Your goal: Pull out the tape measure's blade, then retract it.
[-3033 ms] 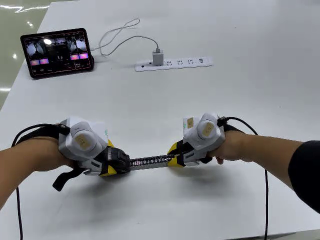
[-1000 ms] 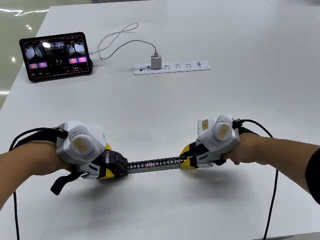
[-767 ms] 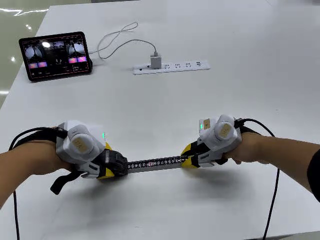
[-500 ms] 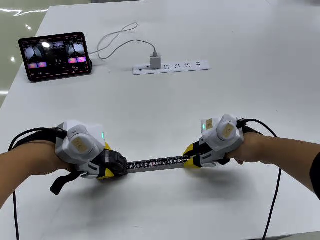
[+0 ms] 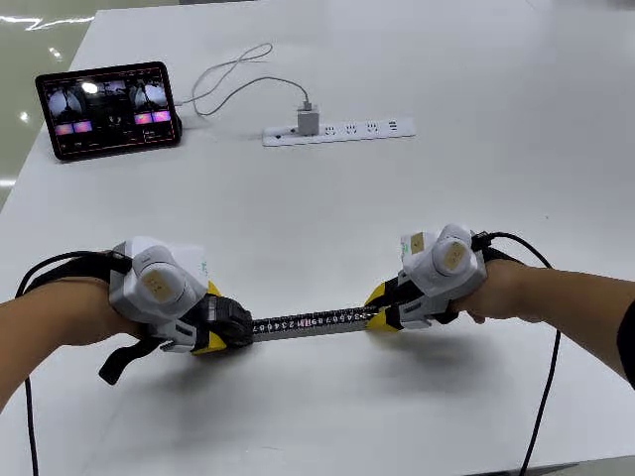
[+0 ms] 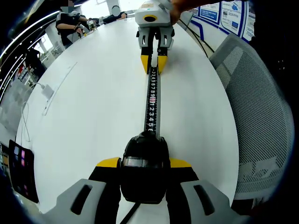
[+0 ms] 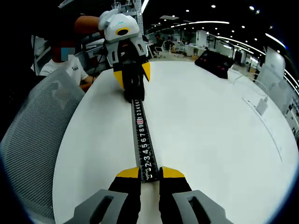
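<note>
Blade (image 5: 308,322) flat, numbered; right gripper (image 7: 150,173) seemingly pinches tip, left gripper (image 6: 144,162) clamps rounded case (image 5: 230,322).

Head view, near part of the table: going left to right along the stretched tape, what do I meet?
left tongs → tape measure case → blade → right tongs

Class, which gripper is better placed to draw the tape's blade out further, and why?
Right, probably: the right gripper is shut on the free end of the blade, while the left gripper clamps the case, so it serves as the anchor.
</note>
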Action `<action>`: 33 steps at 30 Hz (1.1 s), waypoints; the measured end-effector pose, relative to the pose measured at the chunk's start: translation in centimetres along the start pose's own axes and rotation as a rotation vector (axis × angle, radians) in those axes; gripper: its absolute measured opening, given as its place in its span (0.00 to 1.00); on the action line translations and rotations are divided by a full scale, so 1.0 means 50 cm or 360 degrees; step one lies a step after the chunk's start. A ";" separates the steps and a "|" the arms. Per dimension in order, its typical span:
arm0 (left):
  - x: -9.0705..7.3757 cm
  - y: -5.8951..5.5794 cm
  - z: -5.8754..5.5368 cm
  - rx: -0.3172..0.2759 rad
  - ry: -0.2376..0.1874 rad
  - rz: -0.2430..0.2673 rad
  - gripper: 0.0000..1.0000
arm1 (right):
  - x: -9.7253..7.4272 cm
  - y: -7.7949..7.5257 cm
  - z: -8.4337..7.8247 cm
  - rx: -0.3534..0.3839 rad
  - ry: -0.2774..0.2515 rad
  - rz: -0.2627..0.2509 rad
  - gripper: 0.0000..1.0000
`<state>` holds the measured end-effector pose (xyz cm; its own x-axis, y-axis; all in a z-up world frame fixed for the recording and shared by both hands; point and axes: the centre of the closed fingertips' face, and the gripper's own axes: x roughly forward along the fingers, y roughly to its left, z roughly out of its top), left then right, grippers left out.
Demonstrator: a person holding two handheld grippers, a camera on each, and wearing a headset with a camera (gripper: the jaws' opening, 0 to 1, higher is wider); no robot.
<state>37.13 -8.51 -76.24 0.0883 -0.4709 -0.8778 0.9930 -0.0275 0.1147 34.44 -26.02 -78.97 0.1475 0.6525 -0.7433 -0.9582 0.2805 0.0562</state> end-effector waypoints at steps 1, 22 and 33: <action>0.000 0.000 0.000 0.0001 0.0000 0.0000 0.32 | 0.000 0.000 0.000 -0.0002 0.0000 0.0000 0.10; 0.000 0.000 0.000 0.0001 -0.0004 -0.0007 0.31 | 0.000 0.001 -0.003 0.0004 0.0023 -0.0002 0.10; 0.002 0.003 -0.002 0.0000 -0.0006 -0.0005 0.32 | -0.009 0.002 -0.010 0.0004 0.0028 -0.0005 0.10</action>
<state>37.29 -8.45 -76.37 0.0847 -0.4741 -0.8764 0.9933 -0.0294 0.1119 34.13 -26.66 -78.95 0.1459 0.6392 -0.7551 -0.9571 0.2842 0.0557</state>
